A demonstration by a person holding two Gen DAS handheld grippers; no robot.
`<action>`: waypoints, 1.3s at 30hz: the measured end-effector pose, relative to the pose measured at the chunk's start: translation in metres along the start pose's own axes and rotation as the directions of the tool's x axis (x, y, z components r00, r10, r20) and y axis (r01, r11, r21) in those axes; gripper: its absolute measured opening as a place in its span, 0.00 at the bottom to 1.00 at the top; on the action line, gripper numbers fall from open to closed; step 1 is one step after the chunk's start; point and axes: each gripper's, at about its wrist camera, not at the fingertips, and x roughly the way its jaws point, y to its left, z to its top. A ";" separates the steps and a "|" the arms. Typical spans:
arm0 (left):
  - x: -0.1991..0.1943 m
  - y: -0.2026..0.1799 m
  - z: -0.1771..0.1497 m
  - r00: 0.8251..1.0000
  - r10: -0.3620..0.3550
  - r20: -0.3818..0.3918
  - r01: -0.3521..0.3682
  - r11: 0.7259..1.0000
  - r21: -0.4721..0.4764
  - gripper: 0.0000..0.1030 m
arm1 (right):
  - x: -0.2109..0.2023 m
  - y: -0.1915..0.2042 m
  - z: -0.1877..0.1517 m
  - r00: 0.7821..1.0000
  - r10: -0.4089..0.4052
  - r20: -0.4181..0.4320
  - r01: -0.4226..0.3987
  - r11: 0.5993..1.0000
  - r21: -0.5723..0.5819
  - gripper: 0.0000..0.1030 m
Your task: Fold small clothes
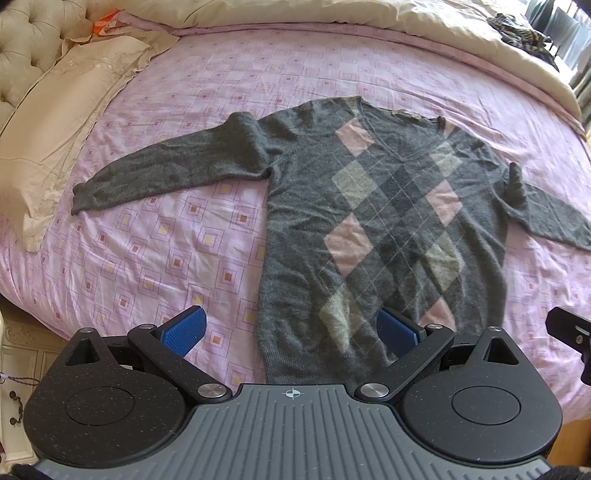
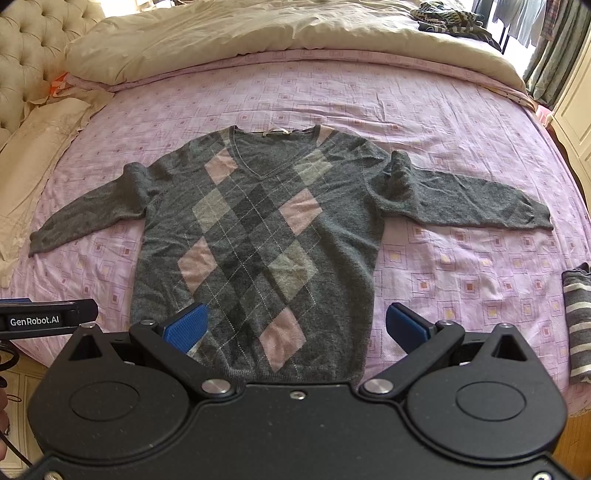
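Note:
A grey V-neck sweater (image 2: 255, 236) with pink and pale argyle diamonds lies flat, front up, on the pink patterned bedspread (image 2: 369, 99), both sleeves spread out sideways. Its hem faces me. In the left wrist view the same sweater (image 1: 384, 229) sits right of centre, its left sleeve (image 1: 166, 170) stretching toward the pillow. My left gripper (image 1: 293, 330) hovers open over the hem's left part, blue pads wide apart. Over the hem's right half my right gripper (image 2: 295, 325) is open too, holding nothing. The left gripper's side (image 2: 48, 319) shows at that view's left edge.
A cream pillow (image 1: 62, 122) lies at the left by a tufted headboard (image 2: 26, 55). A beige duvet (image 2: 277, 33) is bunched along the far side with dark striped clothes (image 2: 447, 16) on it. A folded striped garment (image 2: 578, 321) sits at the bed's right edge.

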 end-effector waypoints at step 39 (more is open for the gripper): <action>0.035 -0.073 0.048 0.986 -0.024 0.167 0.005 0.993 0.115 0.85 | 0.115 -0.173 0.013 0.997 -0.065 -0.039 0.072 0.977 0.203 0.99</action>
